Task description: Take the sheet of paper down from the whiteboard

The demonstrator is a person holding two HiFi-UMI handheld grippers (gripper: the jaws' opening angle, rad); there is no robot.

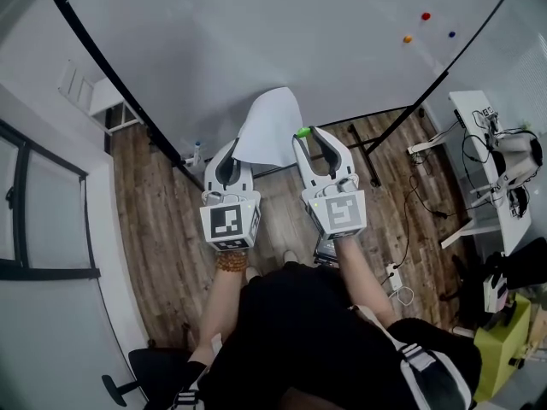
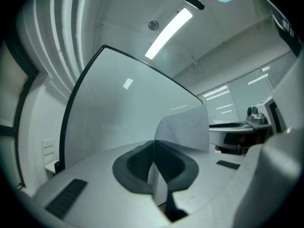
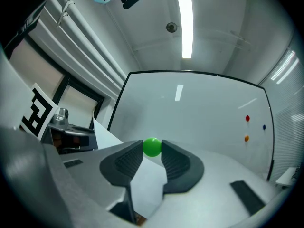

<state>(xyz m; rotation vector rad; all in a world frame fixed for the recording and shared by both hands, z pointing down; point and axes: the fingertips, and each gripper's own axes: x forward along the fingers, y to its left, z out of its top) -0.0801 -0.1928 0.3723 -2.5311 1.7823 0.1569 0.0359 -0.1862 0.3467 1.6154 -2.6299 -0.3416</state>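
Note:
A white sheet of paper [image 1: 272,126] curls up in front of the whiteboard [image 1: 256,41]. My left gripper [image 1: 232,150] is shut on the sheet's lower left edge. In the left gripper view the dark pads [image 2: 137,163] meet on the paper [image 2: 185,129], which rises to the right. My right gripper [image 1: 306,131] pinches a small green magnet [image 1: 302,131] at its fingertips, by the sheet's right edge. The right gripper view shows the magnet [image 3: 152,147] touching both pads, with the paper [image 3: 147,184] lying behind the jaws. Whether the magnet touches the whiteboard [image 3: 199,113] I cannot tell.
A red magnet [image 1: 426,15], an orange magnet [image 1: 407,38] and a blue magnet [image 1: 451,34] sit at the board's upper right. A white desk [image 1: 466,114] with cables stands to the right. On the wood floor are the board's black stand [image 1: 367,156] and a power strip [image 1: 395,276].

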